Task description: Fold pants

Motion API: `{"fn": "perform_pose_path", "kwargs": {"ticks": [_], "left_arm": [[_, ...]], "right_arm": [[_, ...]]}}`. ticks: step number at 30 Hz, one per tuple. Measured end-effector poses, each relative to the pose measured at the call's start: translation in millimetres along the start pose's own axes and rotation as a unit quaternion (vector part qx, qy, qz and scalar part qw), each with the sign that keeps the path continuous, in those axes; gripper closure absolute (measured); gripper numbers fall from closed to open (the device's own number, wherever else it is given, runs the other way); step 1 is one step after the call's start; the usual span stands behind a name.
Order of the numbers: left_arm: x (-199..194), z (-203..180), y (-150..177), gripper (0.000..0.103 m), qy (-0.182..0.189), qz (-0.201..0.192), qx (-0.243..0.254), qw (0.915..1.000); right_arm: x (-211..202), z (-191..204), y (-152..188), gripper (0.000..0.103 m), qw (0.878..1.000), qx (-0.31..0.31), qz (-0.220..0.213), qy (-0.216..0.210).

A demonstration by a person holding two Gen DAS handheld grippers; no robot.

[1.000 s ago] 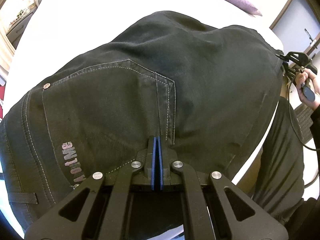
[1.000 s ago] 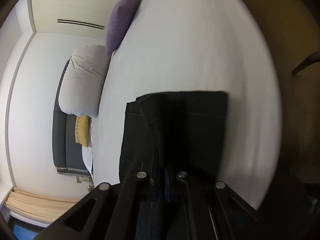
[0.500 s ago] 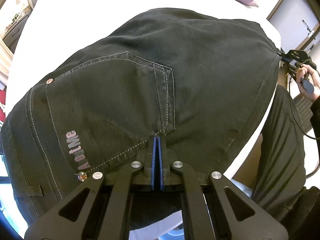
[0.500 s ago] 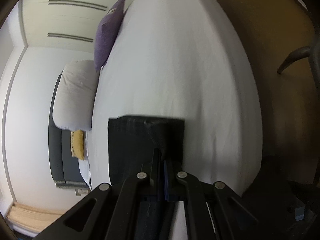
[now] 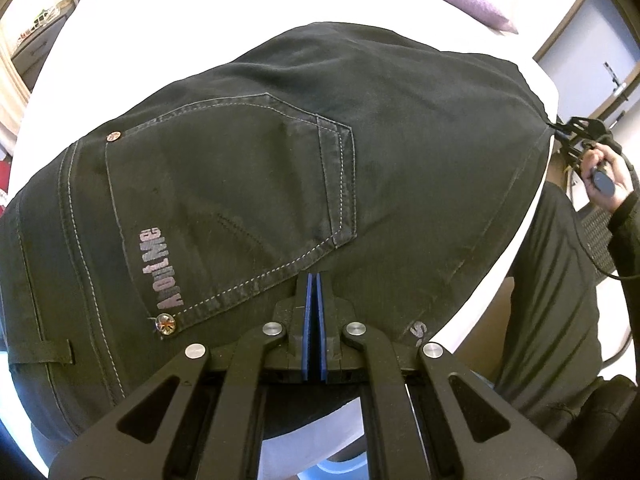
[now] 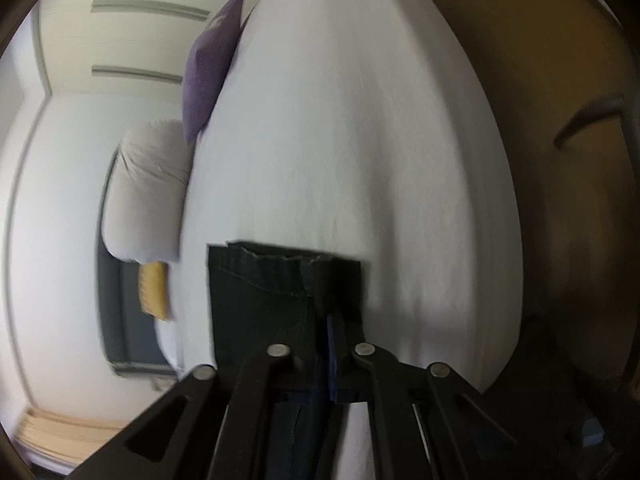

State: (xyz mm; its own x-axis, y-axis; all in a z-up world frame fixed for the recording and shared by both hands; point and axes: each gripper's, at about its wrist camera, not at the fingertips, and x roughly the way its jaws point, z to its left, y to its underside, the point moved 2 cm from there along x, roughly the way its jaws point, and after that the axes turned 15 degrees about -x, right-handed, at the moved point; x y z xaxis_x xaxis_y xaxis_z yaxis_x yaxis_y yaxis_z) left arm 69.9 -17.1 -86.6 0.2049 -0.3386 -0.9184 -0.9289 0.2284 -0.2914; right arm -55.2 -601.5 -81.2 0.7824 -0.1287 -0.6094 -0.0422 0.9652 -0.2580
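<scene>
Left gripper (image 5: 316, 280): blue pads pressed together, tips sitting at the near edge of the black jeans (image 5: 360, 152), just below the back pocket (image 5: 240, 184). Can't tell whether any cloth is pinched between the pads.

Right gripper (image 6: 326, 316): clamped on a bunched fold of denim at the leg hem (image 6: 280, 276); jaws have just eased apart slightly, fabric between them and pads on it. In the left wrist view the same gripper sits at the far right end of the jeans, by the bed's right edge, with a hand (image 5: 604, 176) on its handle and a dark sleeve (image 5: 624, 224) behind it.

Jeans lie spread across the white bed (image 5: 200, 20), seat side up, waistband toward the left edge, legs running to the right edge. Pocket has light contrast stitching, a rivet at its top corner, a jewelled stud (image 5: 165, 325) at the lower corner and grey lettering (image 5: 160, 268) beside it.

Purple pillow (image 6: 212, 68) at the far end of the bed. Past it, off the bed: a grey cushion (image 6: 148, 188) and a yellow cushion (image 6: 154, 290) on a dark sofa. Right wrist view is motion-blurred.
</scene>
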Motion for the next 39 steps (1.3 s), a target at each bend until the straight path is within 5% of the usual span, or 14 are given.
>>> {"fn": "perform_pose_path", "kwargs": {"ticks": [3,6,10,12,14,17,25,39], "left_arm": [[0.2,-0.7,1.6,0.101,-0.001,-0.005,0.000,1.0000],[-1.2,1.5,4.0,0.101,0.005,-0.008,-0.006,0.9999],[-2.0,6.8,5.0,0.101,0.017,-0.009,-0.016,0.9997],[-3.0,7.6,4.7,0.101,0.017,-0.009,-0.015,0.9997],[-3.2,6.7,4.2,0.101,0.014,-0.011,-0.012,0.9998],[-3.5,6.0,5.0,0.101,0.012,-0.015,-0.013,0.9997],[-5.4,8.7,6.9,0.101,0.019,-0.018,-0.018,0.9995],[-6.2,8.5,6.6,0.101,0.019,-0.020,-0.021,0.9994]], "right_arm": [[-38.5,-7.4,-11.8,0.085,0.997,-0.028,-0.054,0.056],[-66.4,4.4,-10.4,0.077,0.995,-0.076,-0.055,0.036],[-70.0,49.2,25.7,0.067,0.980,-0.195,-0.002,0.023],[-62.7,71.4,60.5,0.063,0.969,-0.245,0.039,0.005],[-52.0,89.5,102.3,0.049,0.952,-0.293,0.086,-0.009],[-39.3,97.5,156.6,0.046,0.935,-0.323,0.144,-0.024],[-23.8,85.8,229.5,0.046,0.923,-0.308,0.228,-0.040],[-4.9,93.6,225.6,0.046,0.933,-0.222,0.279,-0.057]]}}
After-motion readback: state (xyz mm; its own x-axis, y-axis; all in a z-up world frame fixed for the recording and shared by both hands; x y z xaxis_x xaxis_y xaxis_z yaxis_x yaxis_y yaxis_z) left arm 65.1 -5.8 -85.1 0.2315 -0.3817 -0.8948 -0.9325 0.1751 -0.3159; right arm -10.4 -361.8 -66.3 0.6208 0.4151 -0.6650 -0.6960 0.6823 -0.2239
